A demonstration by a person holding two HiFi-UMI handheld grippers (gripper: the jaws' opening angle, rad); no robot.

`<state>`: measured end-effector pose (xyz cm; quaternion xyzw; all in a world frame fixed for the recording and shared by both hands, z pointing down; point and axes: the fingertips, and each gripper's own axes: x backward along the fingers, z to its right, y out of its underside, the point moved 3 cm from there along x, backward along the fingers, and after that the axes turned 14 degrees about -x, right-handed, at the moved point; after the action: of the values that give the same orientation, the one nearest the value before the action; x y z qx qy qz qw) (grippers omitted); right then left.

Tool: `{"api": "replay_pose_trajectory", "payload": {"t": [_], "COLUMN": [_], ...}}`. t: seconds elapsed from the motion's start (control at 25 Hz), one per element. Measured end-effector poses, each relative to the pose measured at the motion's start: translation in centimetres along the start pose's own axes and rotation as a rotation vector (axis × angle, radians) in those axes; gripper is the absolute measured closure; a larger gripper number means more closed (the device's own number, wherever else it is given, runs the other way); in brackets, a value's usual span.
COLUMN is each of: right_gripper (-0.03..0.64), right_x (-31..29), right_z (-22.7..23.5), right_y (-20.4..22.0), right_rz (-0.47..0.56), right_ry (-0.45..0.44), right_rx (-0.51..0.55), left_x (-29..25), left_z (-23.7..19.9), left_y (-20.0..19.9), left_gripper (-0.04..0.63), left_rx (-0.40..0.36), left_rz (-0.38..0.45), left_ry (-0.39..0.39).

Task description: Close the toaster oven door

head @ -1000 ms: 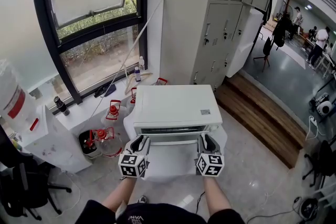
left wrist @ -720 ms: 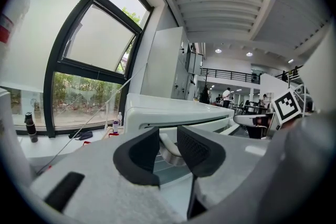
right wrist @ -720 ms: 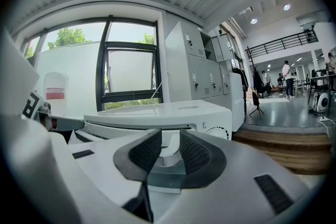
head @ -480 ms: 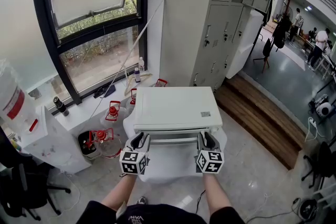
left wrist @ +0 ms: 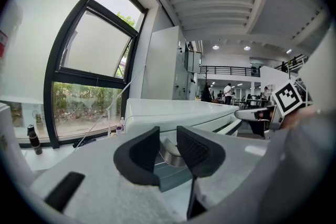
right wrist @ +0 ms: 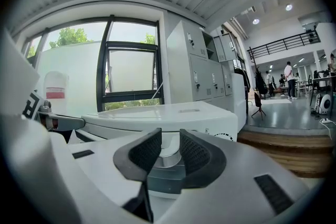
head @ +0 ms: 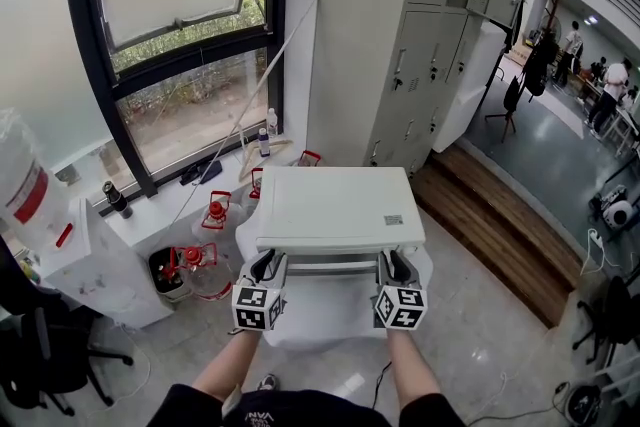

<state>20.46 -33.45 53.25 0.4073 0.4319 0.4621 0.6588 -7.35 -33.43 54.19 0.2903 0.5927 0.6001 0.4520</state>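
We are nearly done shutting the toaster oven door (head: pixel 335 258), almost upright on the near side of the toaster oven (head: pixel 335 205) on the desk (head: pixel 330 320), with the left gripper (head: pixel 264 267) and right gripper (head: pixel 393 266) each pinching its silver handle (right wrist: pixel 167 159); next we should push it gently shut.

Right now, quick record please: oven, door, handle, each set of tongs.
oven: white toaster oven on a white stand
door: door nearly upright; whether fully shut, cannot tell
handle: silver door handle across the front
left tongs: left tongs closed on the handle's left end
right tongs: right tongs closed on the handle's right end
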Motion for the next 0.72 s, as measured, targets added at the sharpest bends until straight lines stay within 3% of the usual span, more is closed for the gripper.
{"api": "replay_pose_trajectory", "payload": {"t": [0.28, 0.72], "right_gripper": [0.517, 0.508], "right_x": [-0.1, 2.6], "right_z": [0.0, -0.4], "right_y": [-0.2, 0.0], "right_rz": [-0.009, 0.011], "right_ry": [-0.002, 0.0], "right_rx": [0.006, -0.006], "left_x": [0.0, 1.5], "left_z": [0.1, 0.9], "left_y": [0.0, -0.5], "left_gripper": [0.485, 0.483], "left_rx": [-0.063, -0.094], "left_rz": [-0.021, -0.003], "left_ry": [-0.008, 0.007]}}
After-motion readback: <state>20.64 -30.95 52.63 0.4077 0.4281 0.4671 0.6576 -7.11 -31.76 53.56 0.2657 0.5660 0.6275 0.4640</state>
